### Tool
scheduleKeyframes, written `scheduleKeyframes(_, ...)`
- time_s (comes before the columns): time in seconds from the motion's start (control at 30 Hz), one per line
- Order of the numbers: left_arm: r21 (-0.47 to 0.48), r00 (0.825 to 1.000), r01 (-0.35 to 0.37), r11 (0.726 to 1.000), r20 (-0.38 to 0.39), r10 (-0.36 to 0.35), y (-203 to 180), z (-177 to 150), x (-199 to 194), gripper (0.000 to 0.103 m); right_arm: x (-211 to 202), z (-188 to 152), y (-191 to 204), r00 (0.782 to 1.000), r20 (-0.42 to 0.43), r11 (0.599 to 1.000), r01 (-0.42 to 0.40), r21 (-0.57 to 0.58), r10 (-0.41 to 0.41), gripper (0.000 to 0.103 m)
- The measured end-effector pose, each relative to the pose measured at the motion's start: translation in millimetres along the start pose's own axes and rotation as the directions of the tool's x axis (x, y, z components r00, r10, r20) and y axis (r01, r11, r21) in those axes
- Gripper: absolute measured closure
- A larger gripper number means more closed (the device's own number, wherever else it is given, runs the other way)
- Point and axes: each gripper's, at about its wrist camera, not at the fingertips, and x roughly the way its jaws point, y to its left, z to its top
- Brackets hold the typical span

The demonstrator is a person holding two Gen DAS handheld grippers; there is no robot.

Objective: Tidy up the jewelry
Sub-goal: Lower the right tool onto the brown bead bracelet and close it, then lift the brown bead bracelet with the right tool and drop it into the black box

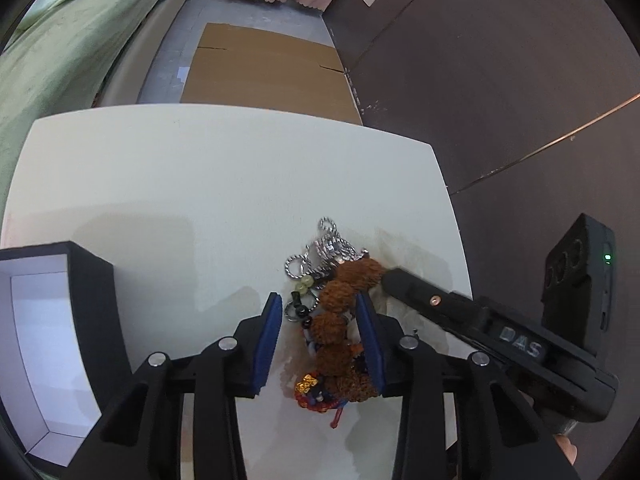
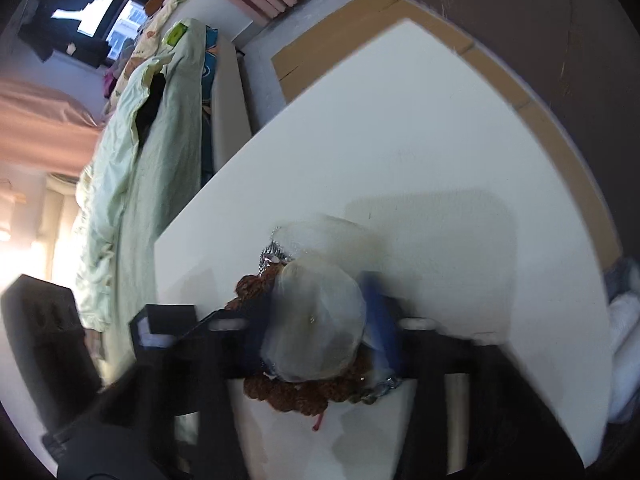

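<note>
A heap of jewelry lies on the white table: a bracelet of rough brown beads, a silver chain, small green and black beads and a red-gold charm. My left gripper is open, its blue pads either side of the brown beads. My right gripper comes in from the right, its tip at the far brown bead. In the right wrist view the right gripper holds a sheer white pouch over the brown beads.
An open black box with a white lining stands at the table's left edge. A cardboard sheet lies on the floor beyond the table. A dark wall is on the right. A bed with green bedding is on the left.
</note>
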Motion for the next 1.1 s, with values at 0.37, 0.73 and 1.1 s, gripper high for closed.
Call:
scheduleKeyframes(0.37,0.014,1.000,-0.007,1.000,0.012,0.007,-5.8,-3.8,4.4,0.086,-51.6,-16.7,-5.4,0.987,0.148,0.998,-0.059,0.033,0.053,0.097)
scheduleKeyframes(0.73,0.106,0.988,0.087,0.990,0.115,-0.100,-36.4,-6.8,-38.5,0.087,-98.2,-31.4,19.5,0.960,0.267,0.996,-0.086,0.000,0.083,0.097)
scheduleKeyframes(1.1,0.101,0.958,0.105,0.989,0.256,-0.128,-14.7,-6.1,-103.1,0.088,-102.2,-45.6,63.5,0.937,0.319,0.985,-0.105,-0.138,0.145,0.097)
